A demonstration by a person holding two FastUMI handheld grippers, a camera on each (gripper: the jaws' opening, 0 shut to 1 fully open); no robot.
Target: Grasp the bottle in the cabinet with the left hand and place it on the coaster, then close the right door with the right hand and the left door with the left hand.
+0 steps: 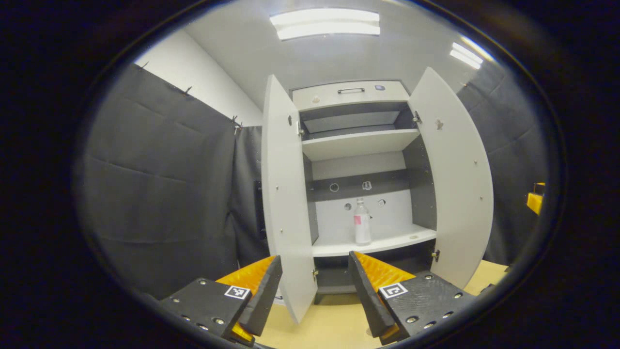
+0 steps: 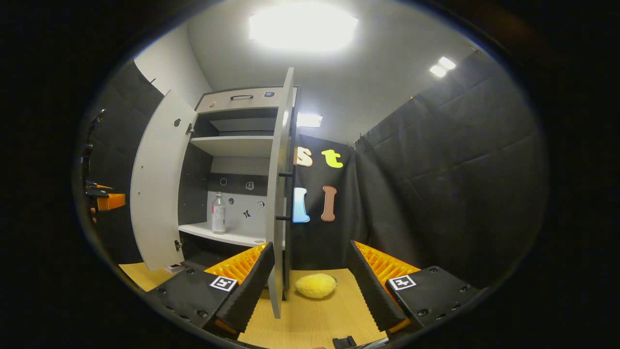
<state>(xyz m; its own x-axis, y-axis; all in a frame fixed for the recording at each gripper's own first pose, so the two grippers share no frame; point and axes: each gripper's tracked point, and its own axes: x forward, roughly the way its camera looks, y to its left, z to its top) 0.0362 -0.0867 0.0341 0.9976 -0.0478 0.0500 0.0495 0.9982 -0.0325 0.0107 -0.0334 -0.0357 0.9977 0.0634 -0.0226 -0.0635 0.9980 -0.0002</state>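
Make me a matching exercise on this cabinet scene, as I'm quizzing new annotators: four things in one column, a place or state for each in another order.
Things:
1. bottle
2. yellow sponge
3. left tongs
4. cabinet doors

Places or states:
a. swung wide open
b. standing upright on the lower shelf
c. lying on the wooden table near the right door's edge
d. open and empty, in front of the cabinet

Pairs: 1-b, 2-c, 3-d, 4-a
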